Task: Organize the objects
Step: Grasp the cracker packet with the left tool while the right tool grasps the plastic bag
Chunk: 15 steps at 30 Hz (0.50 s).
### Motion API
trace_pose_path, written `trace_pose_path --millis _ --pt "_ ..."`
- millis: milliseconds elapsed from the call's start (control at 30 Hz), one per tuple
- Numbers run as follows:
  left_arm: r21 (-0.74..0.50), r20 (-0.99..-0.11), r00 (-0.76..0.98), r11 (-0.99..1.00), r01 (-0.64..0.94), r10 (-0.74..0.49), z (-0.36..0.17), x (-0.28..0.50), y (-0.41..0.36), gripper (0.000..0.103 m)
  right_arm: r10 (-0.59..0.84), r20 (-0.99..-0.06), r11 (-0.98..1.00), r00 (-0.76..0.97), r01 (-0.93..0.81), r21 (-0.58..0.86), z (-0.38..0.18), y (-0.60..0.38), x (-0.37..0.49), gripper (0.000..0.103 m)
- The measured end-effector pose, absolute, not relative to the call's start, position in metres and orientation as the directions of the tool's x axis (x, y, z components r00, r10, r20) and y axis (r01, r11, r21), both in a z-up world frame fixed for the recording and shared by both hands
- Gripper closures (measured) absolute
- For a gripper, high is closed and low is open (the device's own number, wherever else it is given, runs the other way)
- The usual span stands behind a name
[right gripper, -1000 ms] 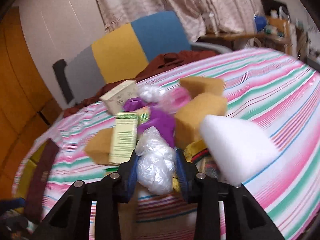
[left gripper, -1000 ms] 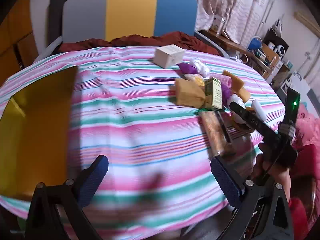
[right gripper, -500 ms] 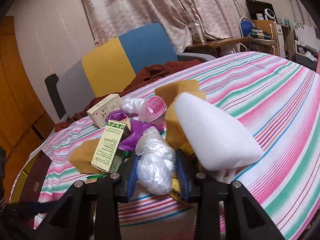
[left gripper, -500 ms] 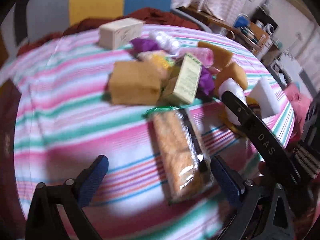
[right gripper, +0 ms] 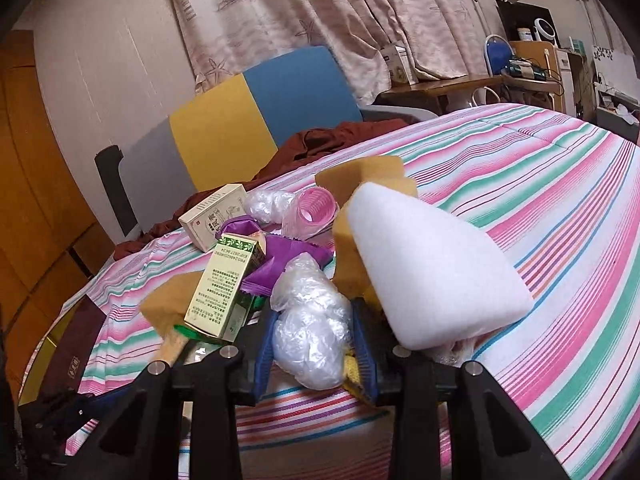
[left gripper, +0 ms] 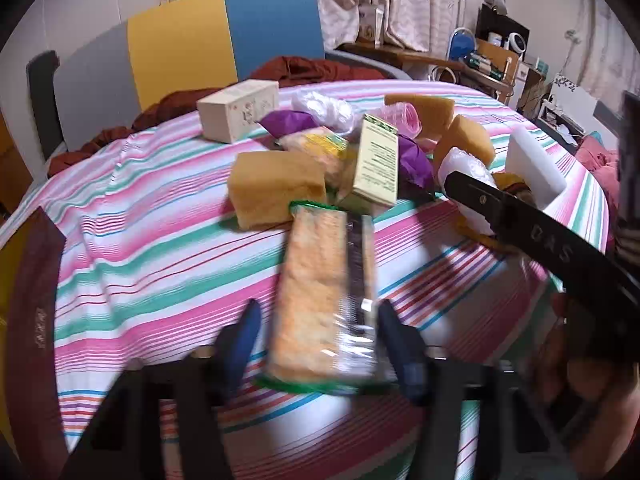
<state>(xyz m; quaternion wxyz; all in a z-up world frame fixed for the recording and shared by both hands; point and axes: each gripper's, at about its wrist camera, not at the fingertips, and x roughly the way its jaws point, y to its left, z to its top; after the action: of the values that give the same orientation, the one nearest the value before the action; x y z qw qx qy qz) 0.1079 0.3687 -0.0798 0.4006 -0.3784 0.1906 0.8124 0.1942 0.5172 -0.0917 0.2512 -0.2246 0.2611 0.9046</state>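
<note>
A long packet of crackers [left gripper: 324,300] in clear wrap lies lengthwise between the blue pads of my left gripper [left gripper: 320,344]. The jaws are closing and the pads sit against the packet's sides. My right gripper [right gripper: 314,344] is shut on a crumpled clear plastic bag [right gripper: 312,328]. In the left wrist view, its black finger [left gripper: 520,232] reaches in from the right to that bag [left gripper: 464,164]. Both work at the near edge of a pile on the striped tablecloth [left gripper: 140,240].
The pile holds tan sponges [left gripper: 276,188], a green-and-white carton [left gripper: 376,160], a beige box [left gripper: 240,110], purple wrappers [right gripper: 280,260], a pink roller [right gripper: 314,212] and a white foam block [right gripper: 432,268]. A dark red booklet [left gripper: 36,300] lies at the left. A yellow-and-blue chair [left gripper: 224,36] stands behind.
My left gripper came forward and down over the cracker packet, then its wide-open jaws closed in on the packet's sides. The right gripper stayed shut on the plastic bag.
</note>
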Motion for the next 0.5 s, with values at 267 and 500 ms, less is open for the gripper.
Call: trace_pose_path --millis 267,500 --pt "-0.026 -0.745 -0.411 -0.638 -0.77 0.526 -0.077 0.106 0.324 0.056 0.353 -0.564 -0.758 -0.746 -0.581 0.295 -0.091 0.508 0.187 0.068" --pt "-0.1 -0.714 -0.398 -0.647 -0.756 0.576 -0.059 0.114 0.277 0.056 0.299 -0.592 -0.735 -0.748 -0.576 0.357 -0.094 0.486 0.188 0.068"
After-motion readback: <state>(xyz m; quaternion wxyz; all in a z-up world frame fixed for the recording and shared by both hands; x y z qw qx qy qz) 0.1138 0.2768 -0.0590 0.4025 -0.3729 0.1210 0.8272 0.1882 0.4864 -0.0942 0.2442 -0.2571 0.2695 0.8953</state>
